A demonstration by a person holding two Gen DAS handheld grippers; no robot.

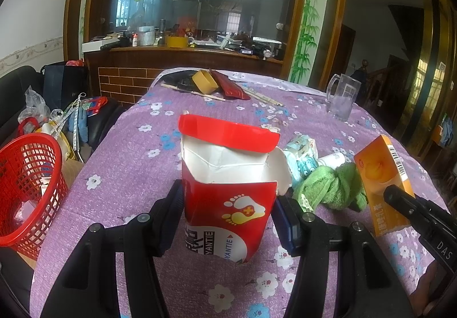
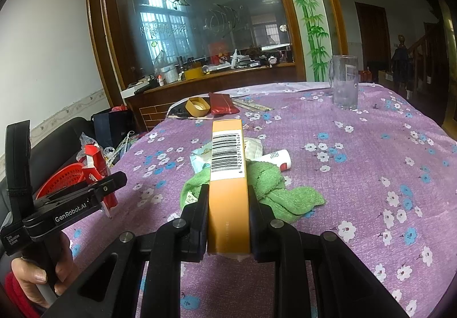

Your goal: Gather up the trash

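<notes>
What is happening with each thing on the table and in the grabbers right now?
red box: top flap open, held upright in the left gripper.
orange box: clamped in the right gripper, barcode side up.
green cloth: crumpled on the table.
glass mug: upright, looks empty.
red basket: beside the table, some items inside.
small white bottle: lying on its side.

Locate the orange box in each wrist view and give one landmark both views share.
Left wrist: orange box at the right edge, upright, held by the right tool.
Right wrist: centre foreground, barcode side up, clamped between the tool's fingers.
Shared landmark: green cloth on the table beside the box.
</notes>
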